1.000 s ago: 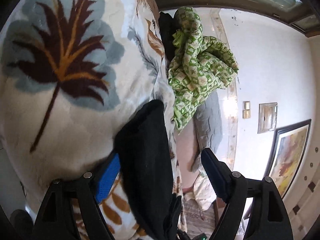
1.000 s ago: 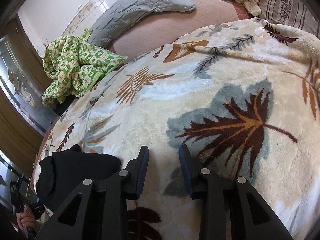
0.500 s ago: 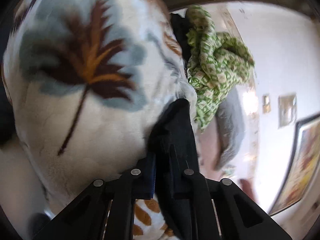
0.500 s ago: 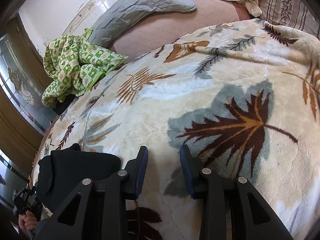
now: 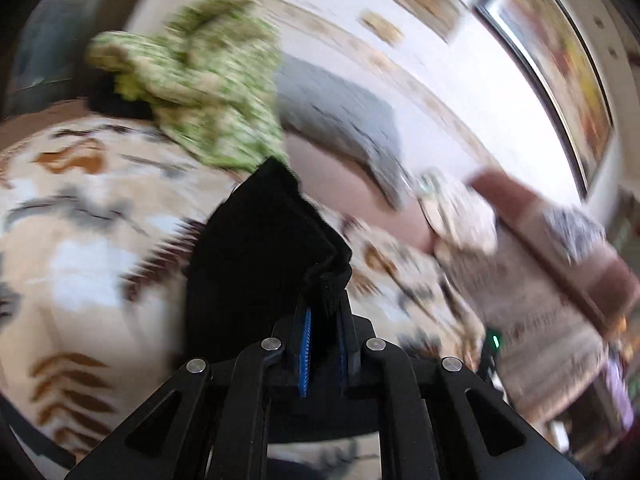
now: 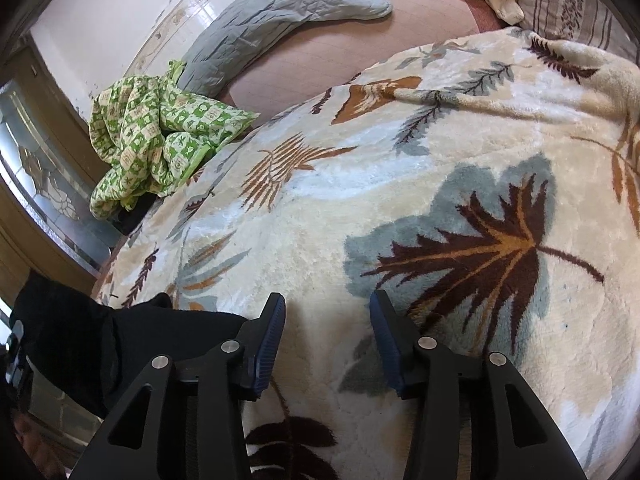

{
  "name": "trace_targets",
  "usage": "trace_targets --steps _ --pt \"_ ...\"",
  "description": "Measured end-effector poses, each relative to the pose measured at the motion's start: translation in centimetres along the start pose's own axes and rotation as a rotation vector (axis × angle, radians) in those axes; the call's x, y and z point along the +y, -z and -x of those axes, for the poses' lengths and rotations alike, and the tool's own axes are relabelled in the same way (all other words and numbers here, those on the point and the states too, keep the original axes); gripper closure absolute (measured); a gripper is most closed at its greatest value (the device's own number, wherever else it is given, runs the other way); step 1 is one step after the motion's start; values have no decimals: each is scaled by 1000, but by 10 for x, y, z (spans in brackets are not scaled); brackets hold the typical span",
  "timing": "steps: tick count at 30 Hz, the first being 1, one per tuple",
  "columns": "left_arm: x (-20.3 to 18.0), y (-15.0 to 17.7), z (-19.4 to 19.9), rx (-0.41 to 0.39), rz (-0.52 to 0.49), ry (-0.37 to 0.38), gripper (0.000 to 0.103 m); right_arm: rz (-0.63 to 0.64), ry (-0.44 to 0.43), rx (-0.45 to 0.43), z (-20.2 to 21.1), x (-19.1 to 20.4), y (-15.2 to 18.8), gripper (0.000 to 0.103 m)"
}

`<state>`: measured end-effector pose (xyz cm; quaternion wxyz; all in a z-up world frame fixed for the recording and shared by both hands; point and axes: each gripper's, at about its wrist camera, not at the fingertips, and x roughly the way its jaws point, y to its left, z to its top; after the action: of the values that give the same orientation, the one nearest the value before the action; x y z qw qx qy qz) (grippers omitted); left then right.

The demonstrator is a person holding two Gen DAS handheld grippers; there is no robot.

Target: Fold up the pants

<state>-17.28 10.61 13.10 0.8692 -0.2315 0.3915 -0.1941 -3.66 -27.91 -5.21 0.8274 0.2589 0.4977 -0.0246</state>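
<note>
Left gripper (image 5: pixel 322 316), jaws clamped on a bunched edge of the black pants (image 5: pixel 256 256) above the leaf-print blanket (image 6: pixel 400 208); right gripper (image 6: pixel 328 336) apart and empty, so unsupported cloth may slip or sag unevenly.

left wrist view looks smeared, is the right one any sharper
Left wrist view: heavy motion blur over the blanket and wall, though the left gripper, shut on the black pants, stays fairly crisp. Right wrist view: sharp throughout, with only fisheye bending at the edges.
</note>
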Motion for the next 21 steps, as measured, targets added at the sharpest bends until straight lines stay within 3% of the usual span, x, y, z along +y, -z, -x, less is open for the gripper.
trace_targets --steps 8,11,16,21 --pt "-71 10 -60 160 -98 119 95 -41 -29 6 -1 -9 1 57" --pt "-82 6 -89 199 -170 80 95 -43 -33 2 0 -11 2 57" --pt "-86 21 -131 295 -205 -5 95 -35 -38 -7 0 -10 1 57" --pt "-103 29 -157 345 -222 -27 93 -32 -37 -9 0 -11 2 57"
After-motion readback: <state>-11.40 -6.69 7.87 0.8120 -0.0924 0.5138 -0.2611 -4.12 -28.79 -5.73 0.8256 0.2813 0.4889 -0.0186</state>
